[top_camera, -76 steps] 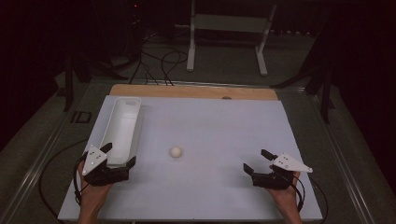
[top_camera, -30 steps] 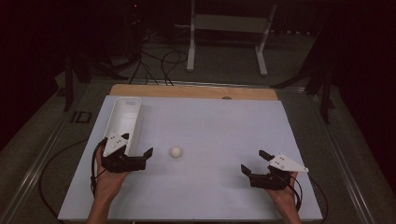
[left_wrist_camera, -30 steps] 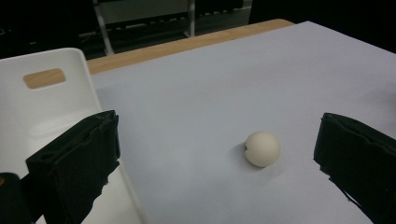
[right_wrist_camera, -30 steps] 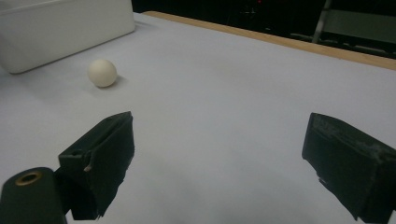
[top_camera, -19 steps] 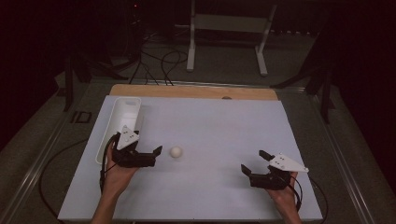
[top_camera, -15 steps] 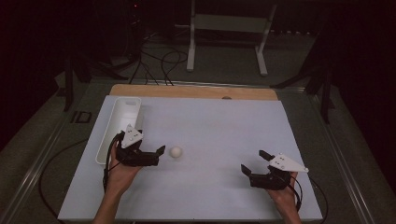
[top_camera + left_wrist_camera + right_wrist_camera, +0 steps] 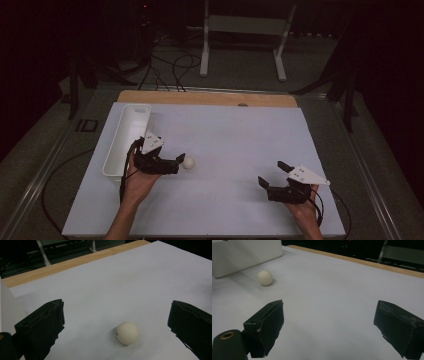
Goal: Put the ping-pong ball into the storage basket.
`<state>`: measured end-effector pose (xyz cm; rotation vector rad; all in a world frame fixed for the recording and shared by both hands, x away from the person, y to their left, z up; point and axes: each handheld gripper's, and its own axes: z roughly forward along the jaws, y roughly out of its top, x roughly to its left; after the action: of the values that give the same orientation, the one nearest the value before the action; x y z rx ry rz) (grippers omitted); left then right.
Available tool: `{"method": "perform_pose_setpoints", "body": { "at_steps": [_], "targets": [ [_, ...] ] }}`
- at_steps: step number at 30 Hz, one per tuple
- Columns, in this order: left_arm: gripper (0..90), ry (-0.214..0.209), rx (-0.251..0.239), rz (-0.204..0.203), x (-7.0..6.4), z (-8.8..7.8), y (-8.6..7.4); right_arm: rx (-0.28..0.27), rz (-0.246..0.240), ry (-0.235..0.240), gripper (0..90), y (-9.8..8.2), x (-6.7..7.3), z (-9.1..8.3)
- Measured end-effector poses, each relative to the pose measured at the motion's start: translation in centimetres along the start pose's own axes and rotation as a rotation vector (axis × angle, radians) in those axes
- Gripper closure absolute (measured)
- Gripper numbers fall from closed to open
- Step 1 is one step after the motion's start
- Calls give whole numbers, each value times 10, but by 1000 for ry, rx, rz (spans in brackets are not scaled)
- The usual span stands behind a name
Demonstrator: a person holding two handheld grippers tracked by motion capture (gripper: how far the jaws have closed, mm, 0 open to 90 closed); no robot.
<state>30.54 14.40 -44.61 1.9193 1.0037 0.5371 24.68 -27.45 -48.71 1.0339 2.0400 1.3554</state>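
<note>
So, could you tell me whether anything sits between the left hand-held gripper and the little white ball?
Nothing visible does. The left hand-held gripper is open, and the ball lies on bare white table surface just ahead, between the lines of its two jaws. The white tray sits off to the side, away from that path.

Black hand-held gripper (image 7: 176,163), grey triangular plate (image 7: 152,142), trailing cable (image 7: 123,182)

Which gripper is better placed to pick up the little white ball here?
Left. The left gripper is open right beside the ball, which lies between its jaws in its own view. The right gripper is open too, but far across the table.
</note>
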Motion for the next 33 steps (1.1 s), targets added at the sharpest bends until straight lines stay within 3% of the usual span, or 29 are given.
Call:
{"method": "perform_pose_setpoints", "body": {
  "at_steps": [33],
  "targets": [
    [17,7,72,14,-6,40,-3,4,1,7,91,-1,1,1]
  ]
}}
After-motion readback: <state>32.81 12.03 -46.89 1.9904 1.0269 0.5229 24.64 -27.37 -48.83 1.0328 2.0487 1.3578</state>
